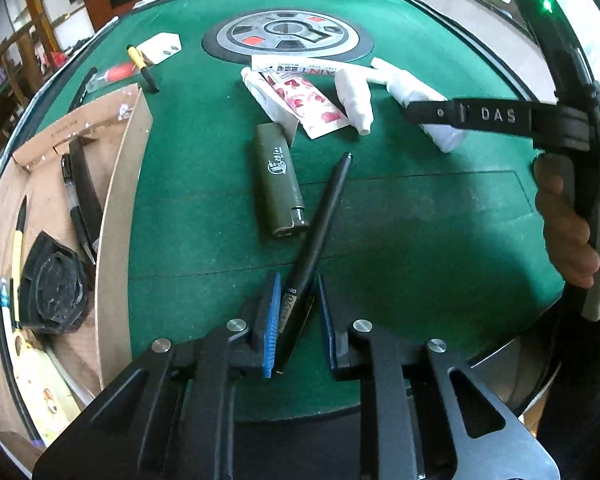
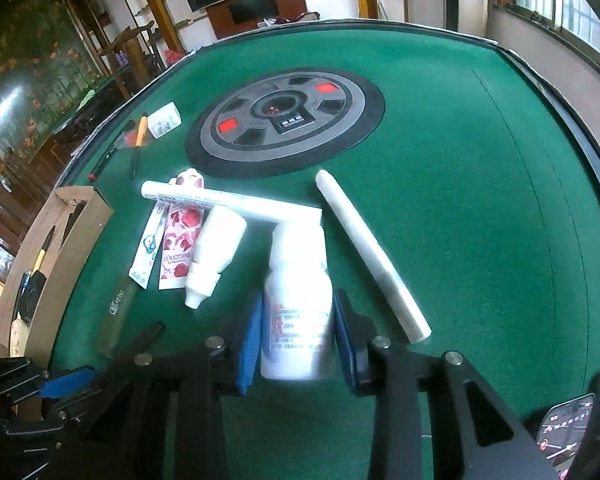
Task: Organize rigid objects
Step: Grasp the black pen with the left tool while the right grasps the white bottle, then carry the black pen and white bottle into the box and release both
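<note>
A green lighter (image 1: pixel 282 182) lies just beside the black pen (image 1: pixel 320 236) on the green table (image 1: pixel 420 240). The left gripper (image 1: pixel 296 320) pinches that pen; the right gripper (image 2: pixel 296 336) clasps a white bottle (image 2: pixel 298 300).

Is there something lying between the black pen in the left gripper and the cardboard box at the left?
Nothing visible does. The black pen sits between the left gripper pads, and only bare green felt separates it from the cardboard box wall; the lighter lies beyond.

lighter (image 1: pixel 283 184) just left of pen (image 1: pixel 320 236)
</note>
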Tool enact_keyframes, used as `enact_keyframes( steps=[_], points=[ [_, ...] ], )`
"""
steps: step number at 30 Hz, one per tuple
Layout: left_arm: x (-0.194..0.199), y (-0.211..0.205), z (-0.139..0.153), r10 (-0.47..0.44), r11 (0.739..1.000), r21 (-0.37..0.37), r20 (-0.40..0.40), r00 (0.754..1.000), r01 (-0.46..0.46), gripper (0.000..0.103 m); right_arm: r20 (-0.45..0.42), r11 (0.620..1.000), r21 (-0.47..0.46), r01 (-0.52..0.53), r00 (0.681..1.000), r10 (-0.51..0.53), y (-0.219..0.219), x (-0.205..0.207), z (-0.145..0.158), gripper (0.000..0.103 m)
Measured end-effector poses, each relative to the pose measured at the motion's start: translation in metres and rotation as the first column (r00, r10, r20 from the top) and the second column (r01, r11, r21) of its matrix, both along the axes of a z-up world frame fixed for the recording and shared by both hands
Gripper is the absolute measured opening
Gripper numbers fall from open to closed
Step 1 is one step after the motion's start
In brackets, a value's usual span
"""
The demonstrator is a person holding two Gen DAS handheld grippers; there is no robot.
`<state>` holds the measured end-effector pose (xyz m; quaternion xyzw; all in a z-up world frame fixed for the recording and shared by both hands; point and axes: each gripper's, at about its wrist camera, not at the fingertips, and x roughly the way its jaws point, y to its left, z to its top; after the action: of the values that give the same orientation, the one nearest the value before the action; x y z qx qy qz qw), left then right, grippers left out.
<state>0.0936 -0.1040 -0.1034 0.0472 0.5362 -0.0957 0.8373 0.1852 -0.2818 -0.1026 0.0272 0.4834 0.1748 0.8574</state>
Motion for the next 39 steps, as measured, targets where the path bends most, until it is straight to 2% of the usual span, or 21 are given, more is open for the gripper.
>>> enact_keyframes(
  steps=[3, 8, 14, 21, 25, 29, 32, 35, 39],
  points=[
    [0.000, -0.002, 0.000, -0.002, 1.000, 0.006, 0.004, 1.000, 0.002, 0.015, -0.007, 1.000, 0.018, 0.004, 1.000, -0.003, -0.001, 0.000, 0.000, 0.034],
    [0.000, 0.007, 0.007, 0.023, 0.995, -0.101, -0.001, 1.000, -0.023, 0.014, -0.008, 0.999, 0.042, -0.001, 1.000, 0.001, -0.002, -0.002, 0.002, 0.034],
    [-0.004, 0.016, 0.018, 0.021, 0.965, -0.262, -0.038, 0.999, -0.030, 0.014, 0.010, 0.996, 0.085, -0.009, 1.000, 0.008, -0.002, -0.004, 0.005, 0.034],
    [-0.019, 0.033, 0.034, 0.061, 0.941, -0.332, -0.015, 0.998, -0.062, 0.014, 0.010, 0.990, 0.141, -0.005, 1.000, 0.003, -0.006, -0.002, 0.006, 0.034],
    [-0.032, 0.057, 0.050, 0.121, 0.920, -0.377, 0.009, 0.993, -0.109, 0.014, 0.040, 0.986, 0.162, -0.022, 0.999, 0.015, -0.003, -0.006, 0.011, 0.034],
    [-0.048, 0.091, 0.071, 0.208, 0.900, -0.404, 0.062, 0.976, -0.166, 0.014, 0.044, 0.983, 0.182, -0.034, 0.999, 0.026, 0.010, -0.019, 0.017, 0.034],
    [-0.059, 0.120, 0.084, 0.281, 0.877, -0.427, 0.088, 0.956, -0.219, 0.014, 0.052, 0.966, 0.245, -0.077, 0.996, 0.066, 0.033, -0.042, 0.030, 0.034],
    [-0.069, 0.150, 0.095, 0.347, 0.853, -0.450, 0.109, 0.931, -0.265, 0.014, 0.073, 0.942, 0.299, -0.151, 0.988, 0.135, 0.066, -0.062, 0.048, 0.034],
    [-0.077, 0.189, 0.102, 0.427, 0.827, -0.457, 0.127, 0.895, -0.329, 0.014, 0.096, 0.913, 0.321, -0.253, 0.967, 0.235, 0.118, -0.072, 0.063, 0.034]
  ],
)
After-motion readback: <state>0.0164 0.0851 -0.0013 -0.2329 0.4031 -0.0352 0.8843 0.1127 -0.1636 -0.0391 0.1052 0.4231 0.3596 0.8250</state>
